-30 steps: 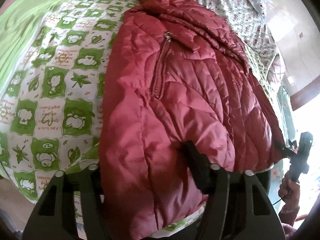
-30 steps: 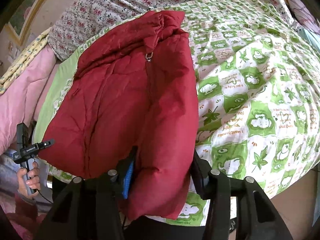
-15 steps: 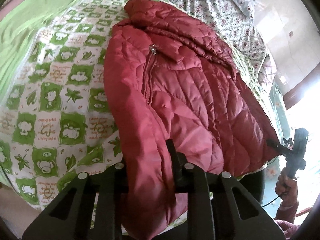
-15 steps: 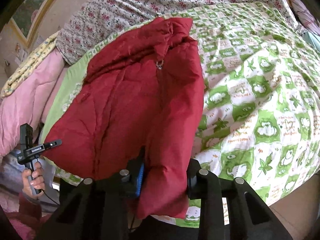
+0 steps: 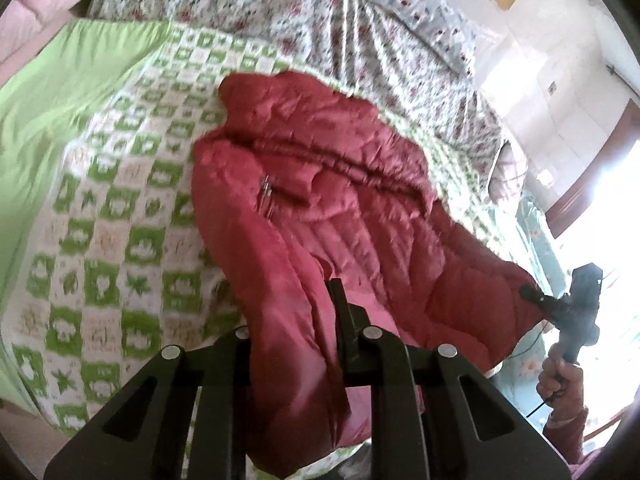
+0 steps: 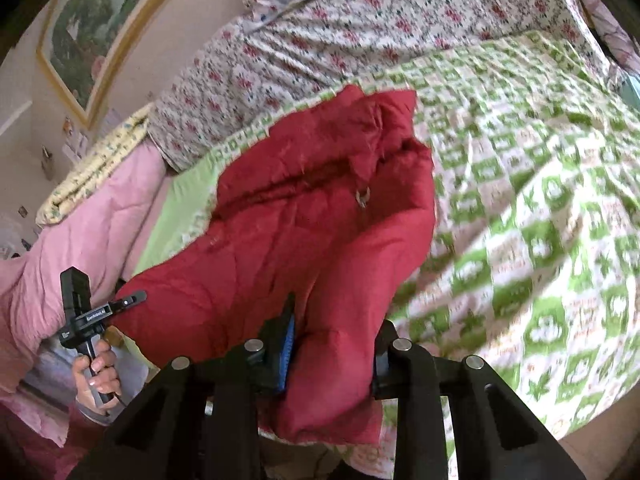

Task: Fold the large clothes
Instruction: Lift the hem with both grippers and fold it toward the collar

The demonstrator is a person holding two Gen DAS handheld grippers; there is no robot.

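A red quilted jacket [image 5: 344, 216] lies on the bed, collar far from me, hem toward me; it also shows in the right wrist view [image 6: 304, 232]. My left gripper [image 5: 296, 320] is shut on one bottom corner of the jacket and lifts it off the bed. My right gripper [image 6: 332, 340] is shut on the other bottom corner and lifts it too. Each gripper shows in the other's view, held in a hand: the right one at the jacket's right corner [image 5: 576, 308], the left one at the left corner [image 6: 96, 312]. A zip pull [image 6: 363, 197] shows near the collar.
The bed carries a green-and-white checked quilt [image 5: 112, 240] and a floral sheet [image 6: 320, 52] toward the head. A pink quilt [image 6: 80, 240] lies at the left of the right wrist view. A framed picture [image 6: 104, 28] hangs on the wall.
Both grippers closed on the jacket's bottom corners and rose, lifting the hem off the bed. The views tilted up toward the head of the bed.
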